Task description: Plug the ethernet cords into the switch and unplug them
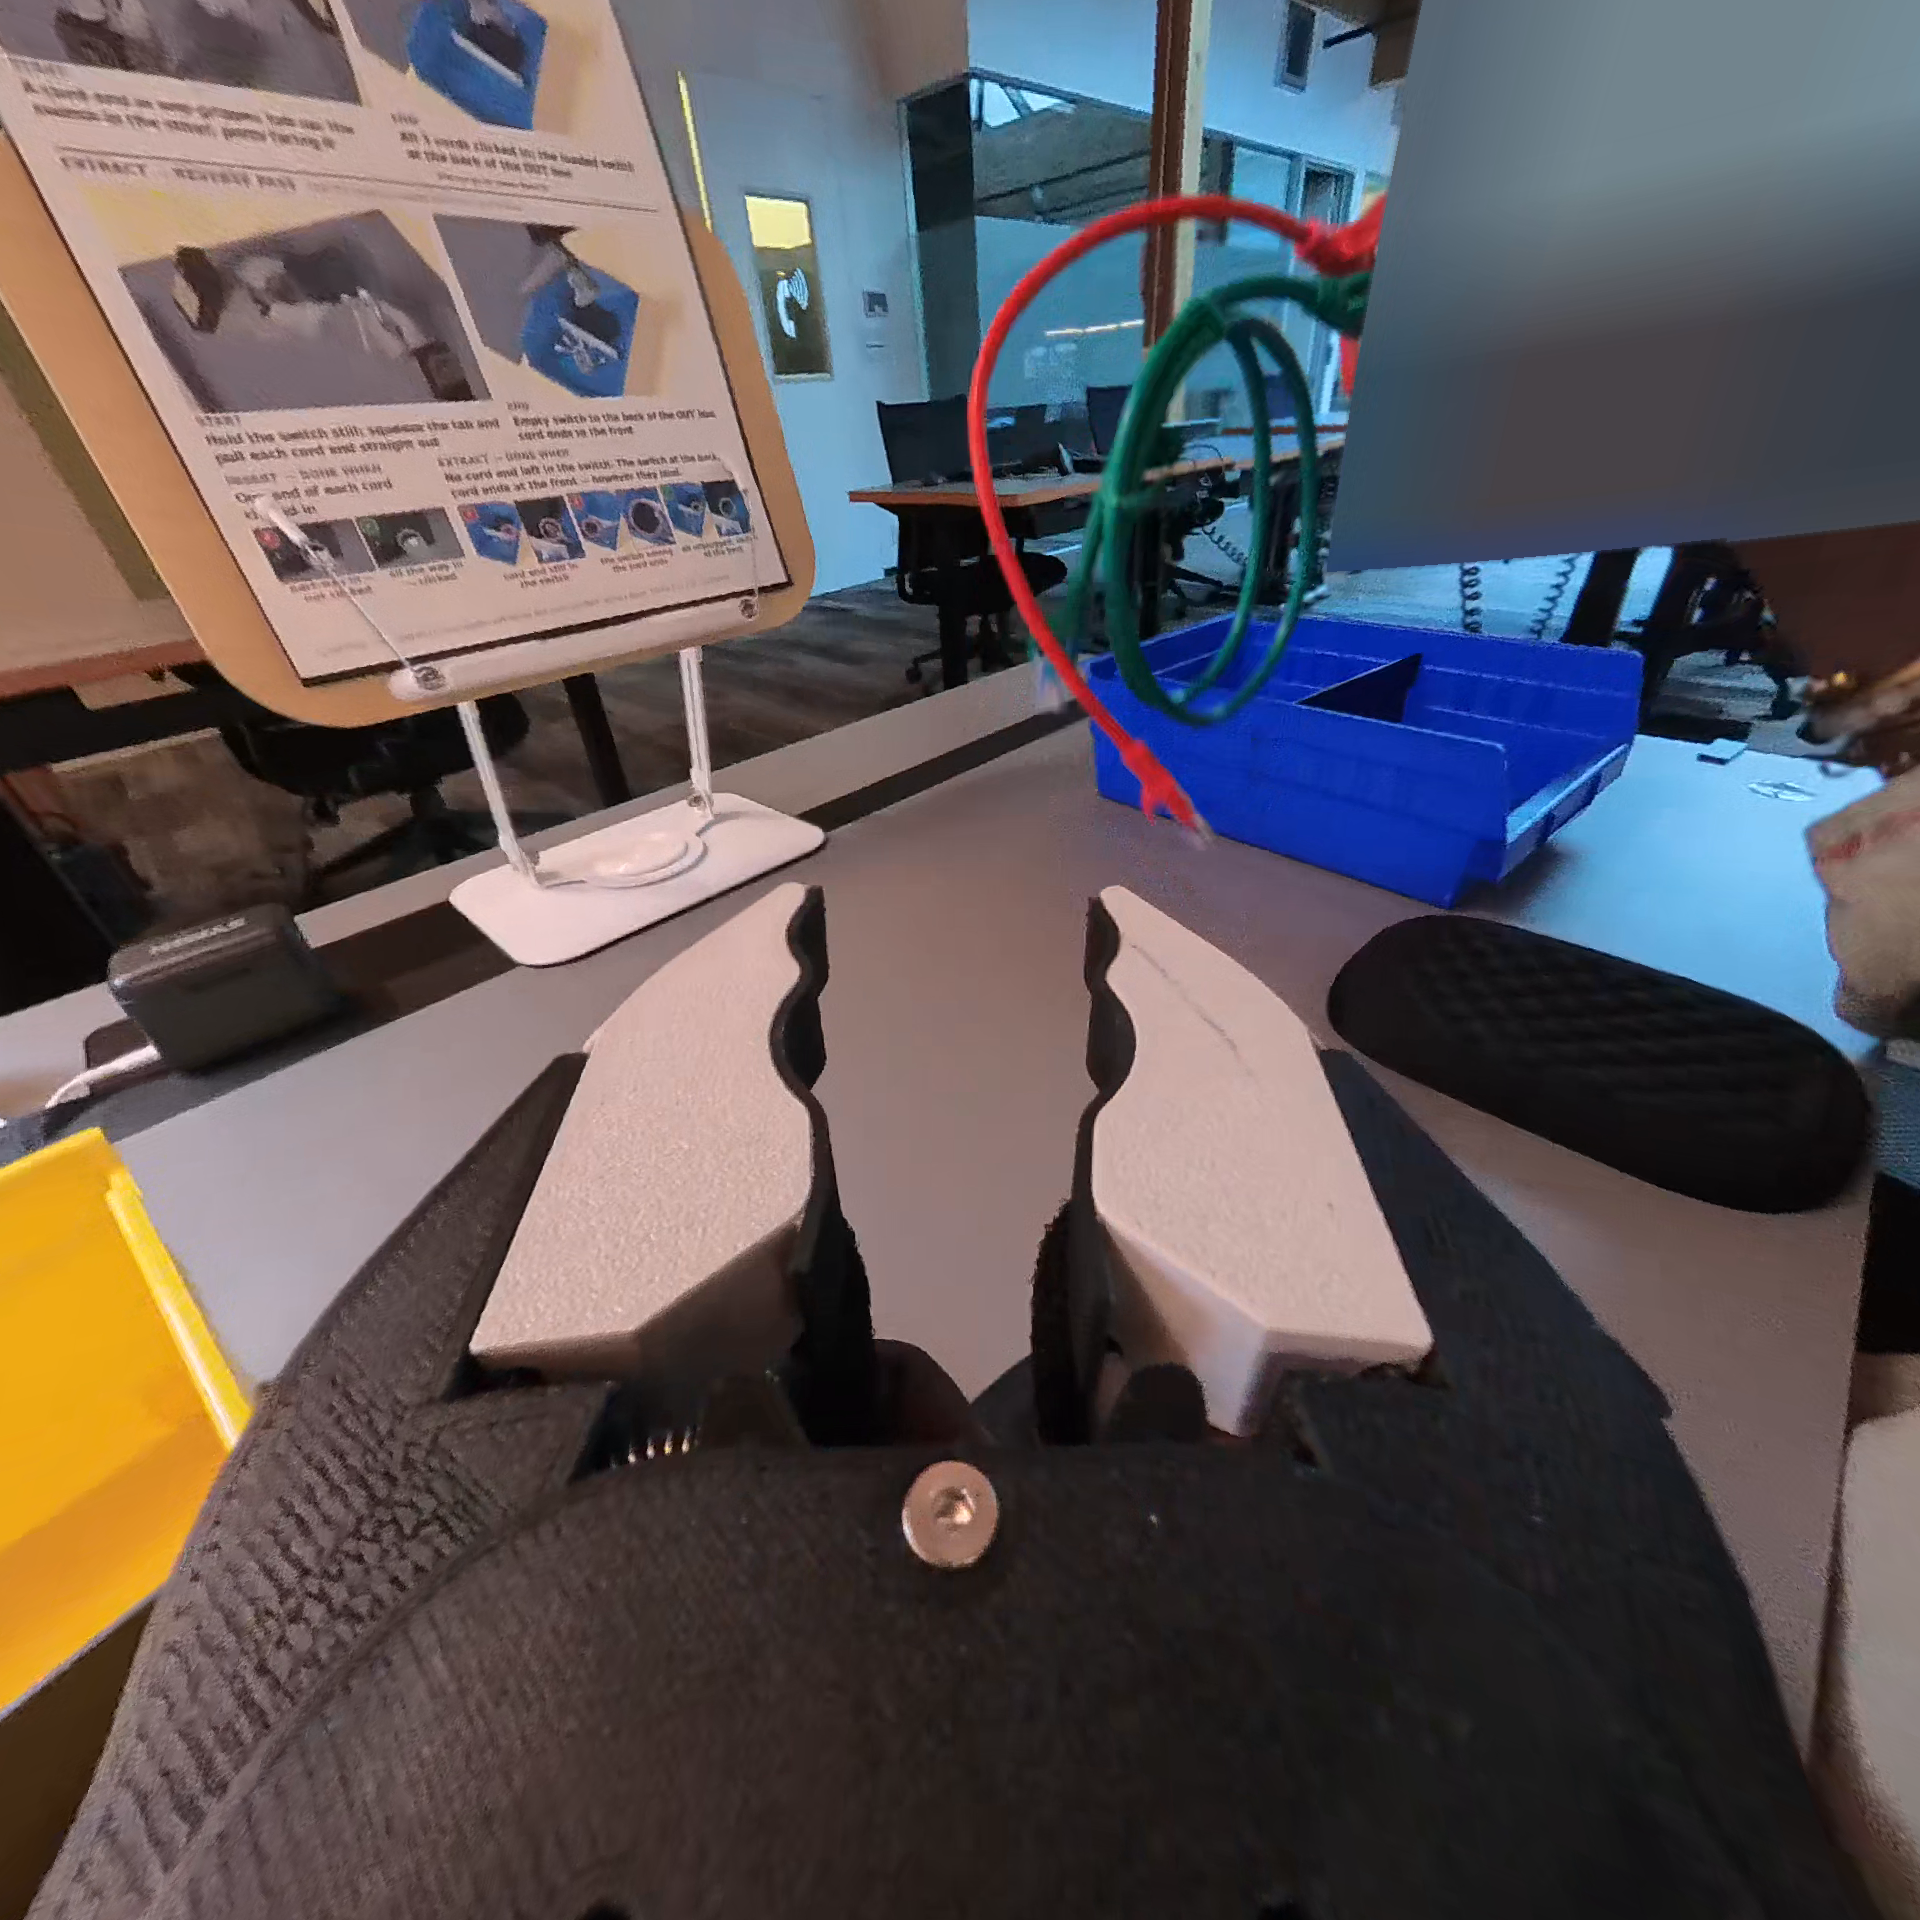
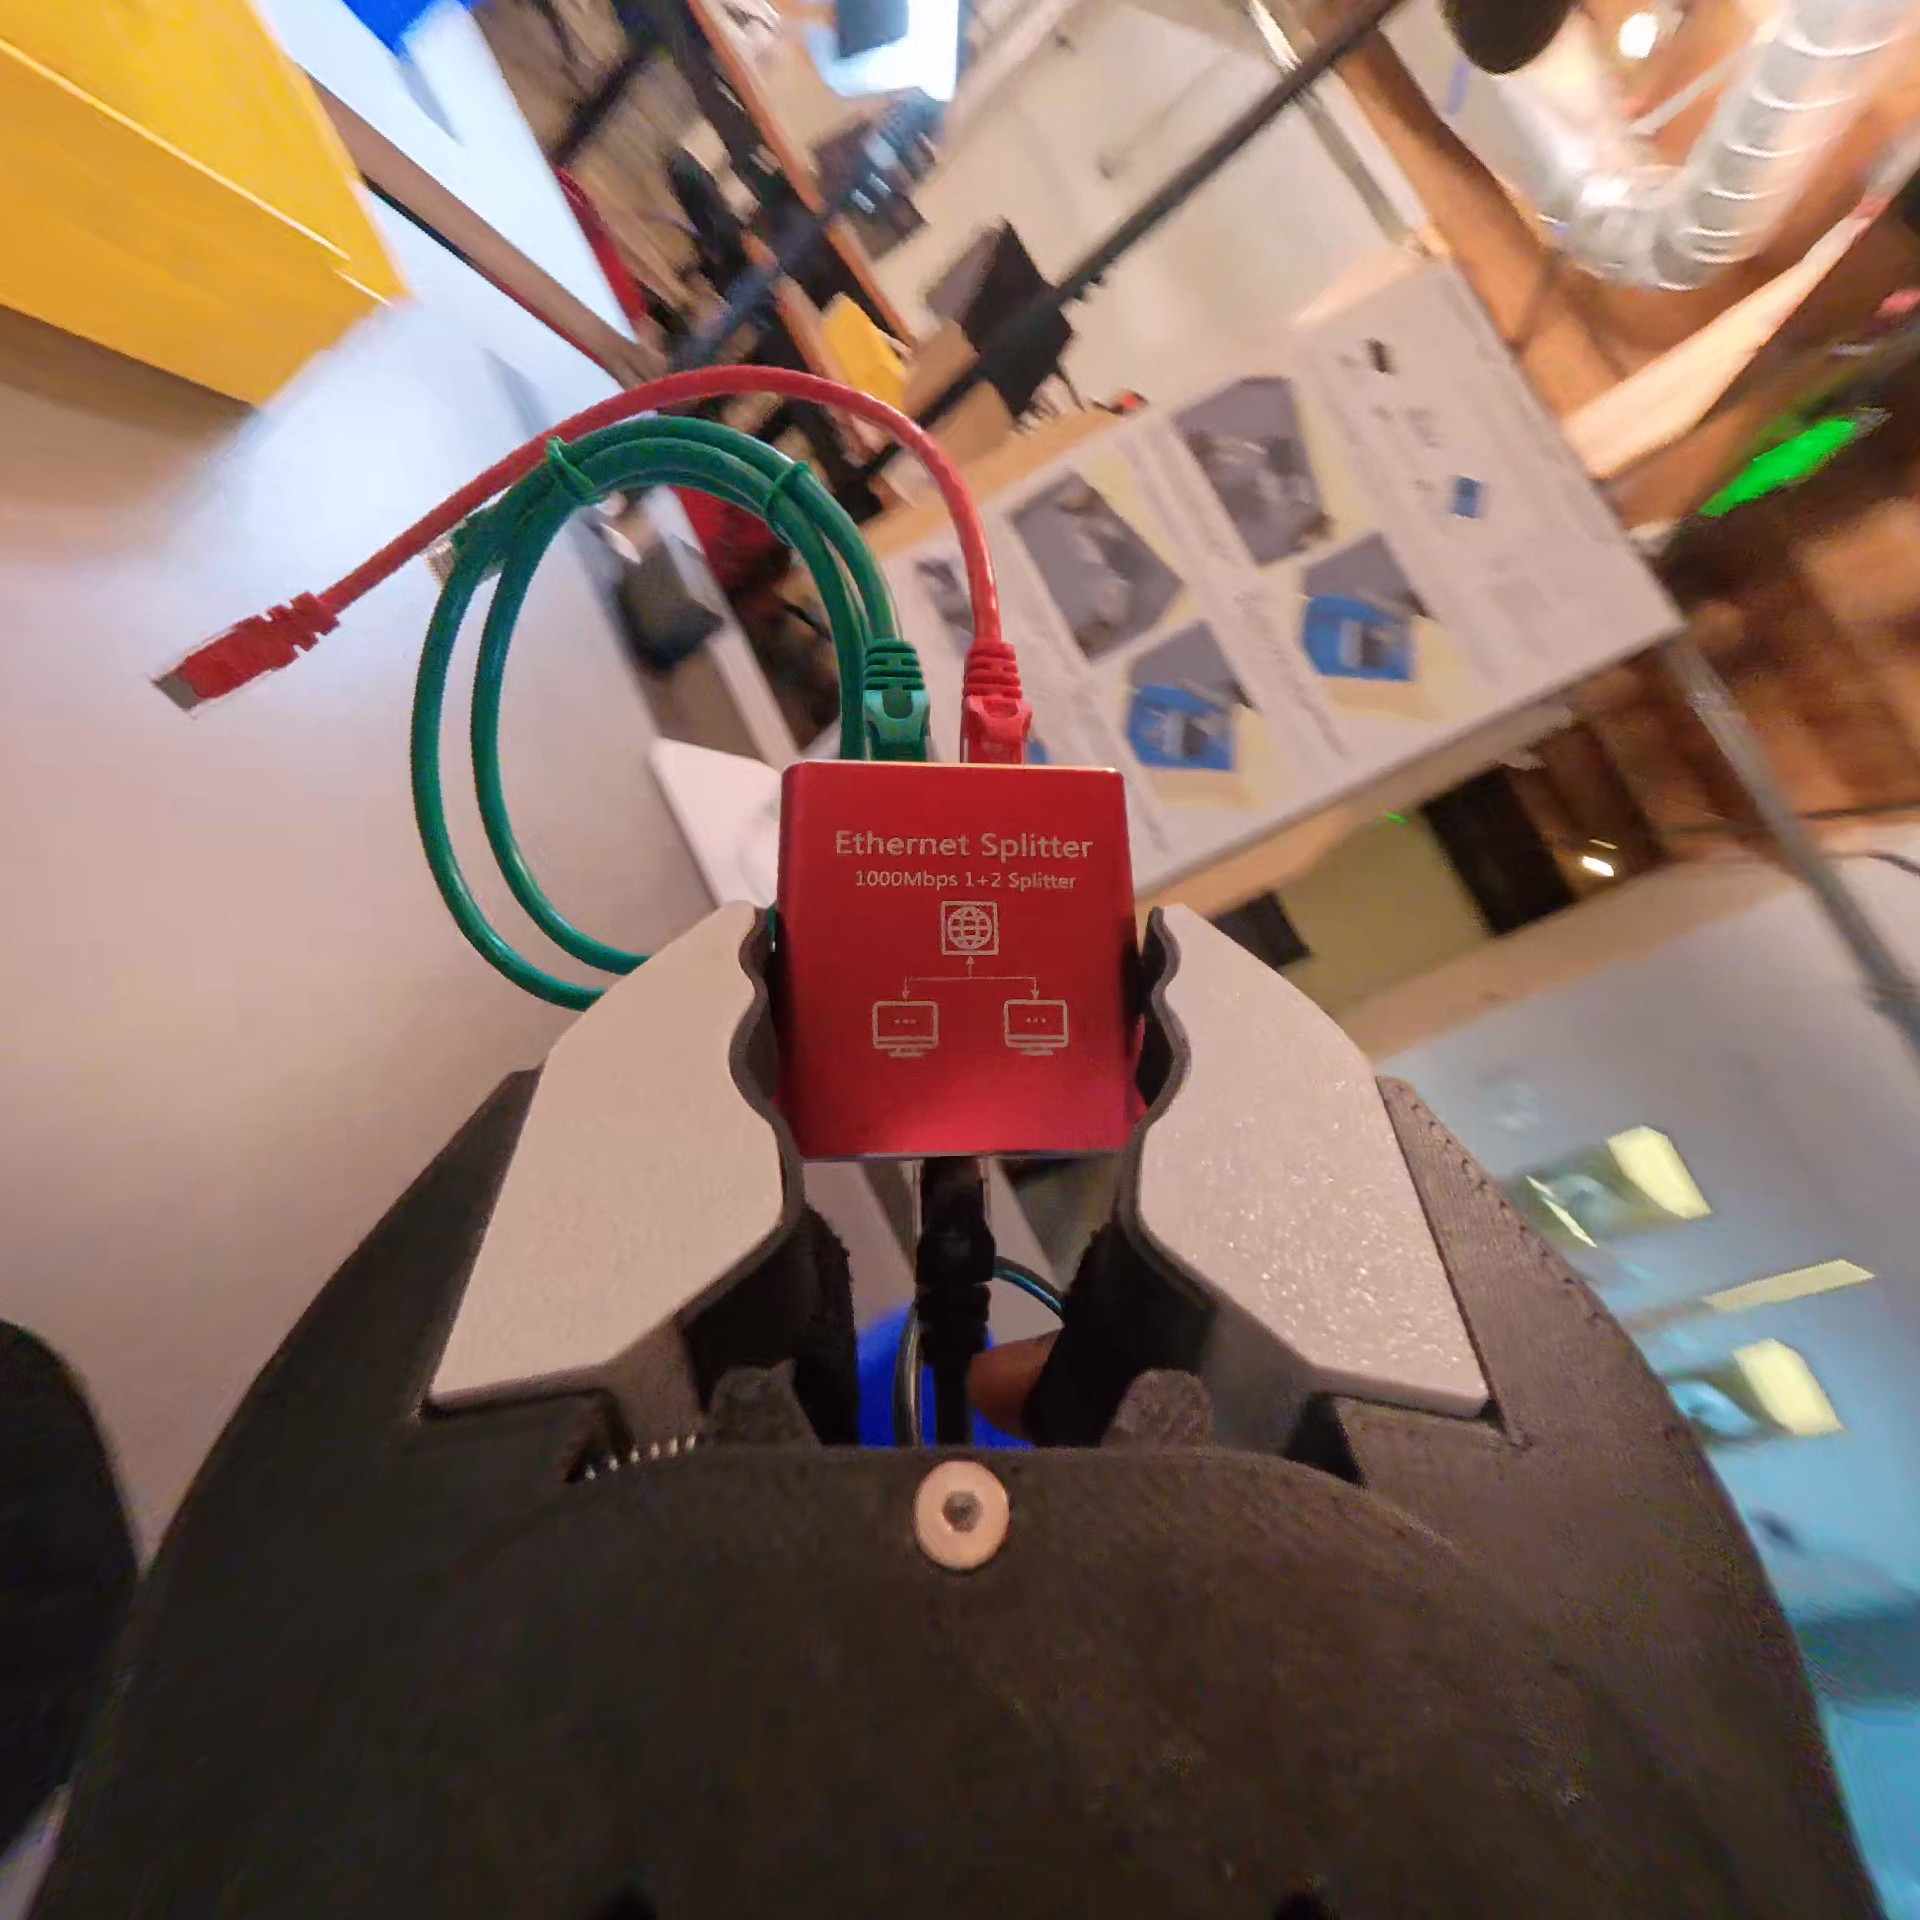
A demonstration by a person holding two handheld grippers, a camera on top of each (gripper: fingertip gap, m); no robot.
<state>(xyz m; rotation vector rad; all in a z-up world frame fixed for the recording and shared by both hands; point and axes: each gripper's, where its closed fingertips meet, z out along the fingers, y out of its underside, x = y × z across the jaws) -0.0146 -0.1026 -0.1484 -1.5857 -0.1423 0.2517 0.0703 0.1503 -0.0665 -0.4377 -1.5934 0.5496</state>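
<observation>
The switch [image 2: 956,966], a small red metal box, sits at the centre of the right wrist view, clamped by its two side faces in the right tongs [image 2: 956,997] and lifted off the surface. A green cord [image 2: 457,790] and a red cord [image 2: 914,436] are plugged side by side into its far end, and a black cord [image 2: 951,1288] enters the near end between the tongs' arms. In the left wrist view the left tongs [image 1: 956,935] gape open over the grey surface [image 1: 935,831], holding nothing, while the coloured loops dangle at upper right above a blue bin [image 1: 1351,748]. The box looks light, rigid and rather slick, so a firm side grip suits it. The cords are limp; each is probably best taken at its stiff moulded boot, just beside the port, with the latch tab pressed.
</observation>
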